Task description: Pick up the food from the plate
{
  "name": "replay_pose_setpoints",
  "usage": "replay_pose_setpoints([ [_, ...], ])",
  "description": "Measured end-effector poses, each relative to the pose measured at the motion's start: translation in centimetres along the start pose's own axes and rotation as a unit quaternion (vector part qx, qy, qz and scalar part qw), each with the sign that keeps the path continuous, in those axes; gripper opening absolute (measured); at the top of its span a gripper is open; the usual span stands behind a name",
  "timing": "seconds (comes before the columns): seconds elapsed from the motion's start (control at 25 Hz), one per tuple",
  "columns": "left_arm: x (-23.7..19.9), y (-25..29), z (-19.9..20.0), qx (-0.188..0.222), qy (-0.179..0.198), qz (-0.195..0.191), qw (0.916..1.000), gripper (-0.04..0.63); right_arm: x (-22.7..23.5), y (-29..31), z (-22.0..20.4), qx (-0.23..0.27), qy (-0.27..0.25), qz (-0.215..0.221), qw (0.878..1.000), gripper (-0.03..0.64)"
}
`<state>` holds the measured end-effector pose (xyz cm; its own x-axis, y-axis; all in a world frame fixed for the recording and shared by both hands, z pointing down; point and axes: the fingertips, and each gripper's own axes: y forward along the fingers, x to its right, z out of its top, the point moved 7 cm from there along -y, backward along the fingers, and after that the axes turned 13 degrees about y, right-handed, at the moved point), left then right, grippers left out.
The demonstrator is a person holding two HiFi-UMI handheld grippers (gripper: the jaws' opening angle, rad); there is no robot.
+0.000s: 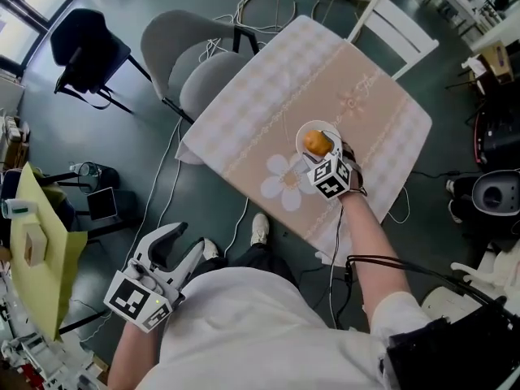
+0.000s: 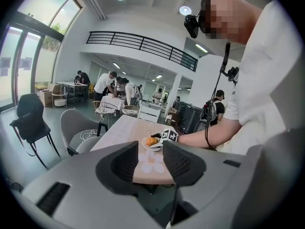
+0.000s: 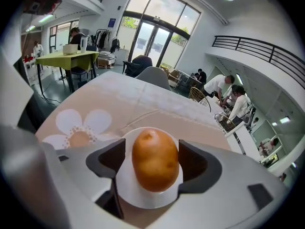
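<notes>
Golden-brown oval potato [image 3: 155,160] lies on the round white plate [image 3: 143,199] inside the wide-open right claw [image 3: 153,162], ungripped; gripping and lifting are left

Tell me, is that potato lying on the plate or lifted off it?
Lying on it. The potato rests on the white plate, and the right gripper has its jaws apart on either side of it.

A smooth golden-brown potato [image 3: 155,160] lies lengthwise in the middle of a small round white plate [image 3: 127,187].
</notes>
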<state>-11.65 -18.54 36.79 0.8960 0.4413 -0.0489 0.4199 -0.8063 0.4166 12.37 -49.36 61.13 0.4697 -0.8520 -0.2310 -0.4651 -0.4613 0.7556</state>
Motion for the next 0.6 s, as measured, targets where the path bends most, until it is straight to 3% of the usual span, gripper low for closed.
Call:
replay_pose_setpoints([
  [0.28,-1.7,0.0,0.3,-0.004,-0.001,0.018,0.9998,0.155,1.9,1.7,-0.8,-0.024,-0.001,-0.021,0.999,0.341],
  [0.6,-3.1,0.2,0.7,0.007,0.002,0.01,0.9999,0.155,2.0,0.6,-0.3,-0.01,0.06,-0.012,0.998,0.334],
])
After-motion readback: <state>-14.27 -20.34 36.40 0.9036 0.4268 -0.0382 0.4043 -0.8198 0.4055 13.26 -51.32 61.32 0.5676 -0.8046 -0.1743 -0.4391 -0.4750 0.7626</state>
